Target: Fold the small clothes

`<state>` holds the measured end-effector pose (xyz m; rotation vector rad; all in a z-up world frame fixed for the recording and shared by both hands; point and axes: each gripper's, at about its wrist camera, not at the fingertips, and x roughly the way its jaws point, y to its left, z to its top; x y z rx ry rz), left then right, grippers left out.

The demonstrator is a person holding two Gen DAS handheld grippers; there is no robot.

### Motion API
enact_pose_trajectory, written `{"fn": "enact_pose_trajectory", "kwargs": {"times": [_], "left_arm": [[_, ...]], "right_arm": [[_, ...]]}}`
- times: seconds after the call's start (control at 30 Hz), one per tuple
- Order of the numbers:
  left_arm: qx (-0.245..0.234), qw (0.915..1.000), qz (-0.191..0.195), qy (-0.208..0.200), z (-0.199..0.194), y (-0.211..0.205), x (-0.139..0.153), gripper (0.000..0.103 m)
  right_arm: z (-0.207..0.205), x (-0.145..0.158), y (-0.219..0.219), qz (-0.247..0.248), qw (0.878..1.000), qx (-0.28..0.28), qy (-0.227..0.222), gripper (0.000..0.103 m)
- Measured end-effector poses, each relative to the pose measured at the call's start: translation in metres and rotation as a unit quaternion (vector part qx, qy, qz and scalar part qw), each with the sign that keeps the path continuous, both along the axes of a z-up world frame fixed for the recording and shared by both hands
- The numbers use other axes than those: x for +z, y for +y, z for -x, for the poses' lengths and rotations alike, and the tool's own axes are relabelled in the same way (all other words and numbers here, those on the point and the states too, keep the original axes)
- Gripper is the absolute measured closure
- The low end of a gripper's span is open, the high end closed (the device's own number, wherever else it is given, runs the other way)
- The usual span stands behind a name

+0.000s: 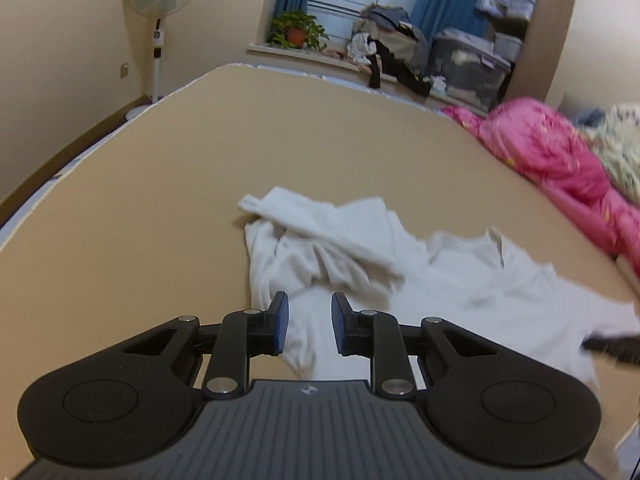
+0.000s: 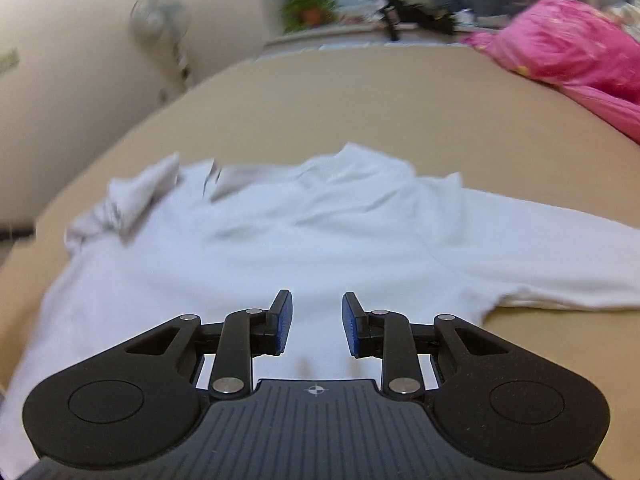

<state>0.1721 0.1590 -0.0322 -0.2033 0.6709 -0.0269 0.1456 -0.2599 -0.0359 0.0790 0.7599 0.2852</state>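
Observation:
A small white long-sleeved top (image 1: 460, 280) lies on the tan bed surface (image 1: 160, 200). Its left sleeve is bunched and folded over at the left (image 1: 320, 236). My left gripper (image 1: 310, 326) is open and empty, just above the top's left hem area. In the right wrist view the same top (image 2: 320, 232) lies spread out, its right sleeve (image 2: 560, 264) stretched out to the right. My right gripper (image 2: 317, 326) is open and empty over the lower middle of the top. Its dark tip shows at the right edge of the left wrist view (image 1: 612, 346).
A pink quilt (image 1: 560, 160) is heaped at the right side of the bed, also in the right wrist view (image 2: 568, 52). A standing fan (image 1: 158, 12), a potted plant (image 1: 298, 30), a pile of clothes (image 1: 396, 48) and a storage bin (image 1: 468, 68) stand beyond the far edge.

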Motion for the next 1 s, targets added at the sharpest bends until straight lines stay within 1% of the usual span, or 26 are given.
{"fn": "enact_pose_trajectory", "kwargs": {"times": [0.07,0.1,0.2,0.3,0.37,0.43,0.5,0.53,0.57,0.6,0.63,0.7,0.73,0.8,0.83,0.9,0.93,0.97,1.0], "left_arm": [[0.013,0.9997,0.020,0.002,-0.021,0.010,-0.001,0.077],[0.021,0.9992,0.034,0.003,-0.032,0.015,-0.002,0.077],[0.045,0.9960,0.076,0.007,-0.066,0.029,-0.009,0.077],[0.086,0.9887,0.120,0.027,-0.108,0.044,-0.022,0.076],[0.107,0.9845,0.134,0.037,-0.132,0.051,-0.031,0.069],[0.128,0.9808,0.140,0.047,-0.154,0.058,-0.039,0.057],[0.144,0.9770,0.148,0.055,-0.171,0.066,-0.046,0.055],[0.149,0.9740,0.158,0.065,-0.180,0.069,-0.051,0.056],[0.151,0.9723,0.164,0.071,-0.185,0.073,-0.054,0.060],[0.149,0.9735,0.158,0.073,-0.189,0.075,-0.055,0.088],[0.142,0.9760,0.148,0.074,-0.189,0.078,-0.054,0.098],[0.138,0.9815,0.121,0.054,-0.180,0.089,-0.044,0.098],[0.144,0.9830,0.107,0.038,-0.171,0.102,-0.034,0.099],[0.165,0.9815,0.096,0.017,-0.148,0.132,-0.019,0.099],[0.184,0.9793,0.085,0.009,-0.132,0.155,-0.010,0.099],[0.224,0.9734,0.049,-0.004,-0.098,0.203,0.005,0.099],[0.251,0.9675,0.029,-0.007,-0.078,0.232,0.012,0.099],[0.281,0.9597,0.016,-0.005,-0.059,0.259,0.016,0.099],[0.314,0.9493,0.007,-0.003,-0.038,0.289,0.020,0.099]], "right_arm": [[-0.007,-0.007,0.007,-0.004,0.999,0.008,0.032,0.074],[-0.012,-0.012,0.010,0.002,0.999,0.012,0.049,0.074],[-0.020,-0.034,0.015,0.045,0.993,0.029,0.105,0.073],[-0.025,-0.039,0.026,0.061,0.992,0.037,0.102,0.072],[-0.026,-0.038,0.025,0.058,0.992,0.036,0.106,0.072],[-0.027,-0.039,0.023,0.052,0.992,0.036,0.109,0.072],[-0.029,-0.041,0.022,0.049,0.992,0.036,0.110,0.072],[-0.028,-0.040,0.021,0.048,0.992,0.036,0.110,0.072],[-0.030,-0.042,0.020,0.048,0.992,0.037,0.110,0.072],[-0.030,-0.042,0.019,0.047,0.992,0.037,0.110,0.072],[-0.032,-0.044,0.021,0.046,0.992,0.036,0.110,0.072],[-0.034,-0.045,0.022,0.045,0.993,0.035,0.108,0.072],[-0.034,-0.045,0.023,0.047,0.993,0.035,0.107,0.072],[-0.033,-0.045,0.024,0.048,0.993,0.035,0.105,0.072],[-0.033,-0.045,0.024,0.048,0.993,0.035,0.105,0.072],[-0.033,-0.045,0.023,0.047,0.993,0.035,0.107,0.072],[-0.034,-0.045,0.023,0.047,0.993,0.034,0.107,0.072],[-0.033,-0.044,0.023,0.048,0.993,0.034,0.107,0.072],[-0.033,-0.044,0.024,0.049,0.993,0.034,0.107,0.072]]}}
